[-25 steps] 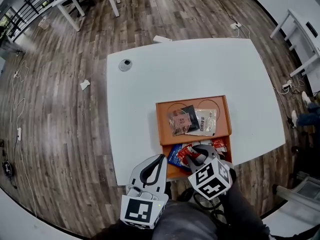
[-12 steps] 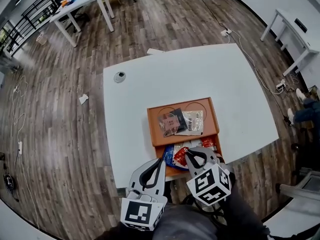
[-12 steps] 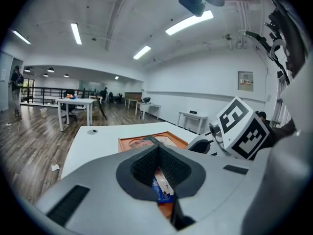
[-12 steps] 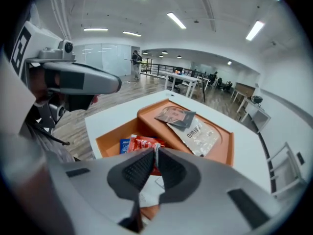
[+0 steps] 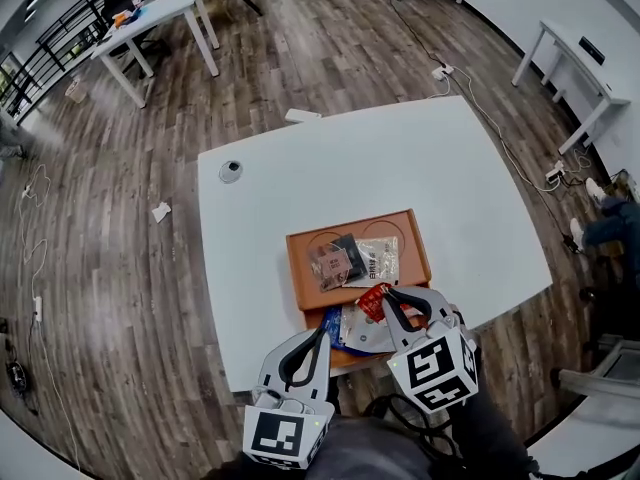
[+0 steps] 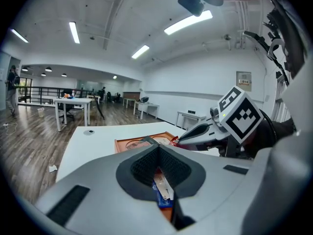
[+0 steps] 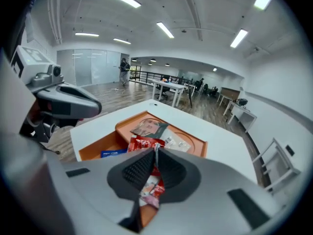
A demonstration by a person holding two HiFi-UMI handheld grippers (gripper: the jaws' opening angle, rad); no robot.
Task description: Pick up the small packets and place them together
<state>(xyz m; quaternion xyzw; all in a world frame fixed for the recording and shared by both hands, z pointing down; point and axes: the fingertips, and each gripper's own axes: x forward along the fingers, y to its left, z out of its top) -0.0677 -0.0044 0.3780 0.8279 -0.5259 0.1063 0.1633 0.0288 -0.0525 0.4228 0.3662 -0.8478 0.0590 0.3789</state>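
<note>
- The red packet (image 7: 145,144) is between the jaws of the right gripper (image 5: 386,295). These jaws have just been closing and are now clenched on it. The upper edge of the packet stands out past the jaw tips and its lower part hangs below them.
- In the head view this packet is over the orange tray (image 5: 350,222), close to the wall that divides the tray into two compartments.
- The compartment nearer to the person holds a blue packet (image 7: 112,153) and a pale packet beside it. Both are partly hidden by the grippers.
- In the farther compartment a brown and black packet (image 5: 333,258) and a clear silvery packet (image 5: 380,258) lie side by side, with their edges touching.
- The left gripper (image 6: 157,147) has its jaws pressed together with nothing between them. It hovers at the near left edge of the tray, beside the right gripper but apart from it.
- The tray rests on a white table (image 5: 300,168), near the edge where the person stands.
- A small round grey object (image 5: 231,171) lies near the far left corner of the table, well apart from the tray.
- Around the table there is a wooden floor (image 5: 100,248).
</note>
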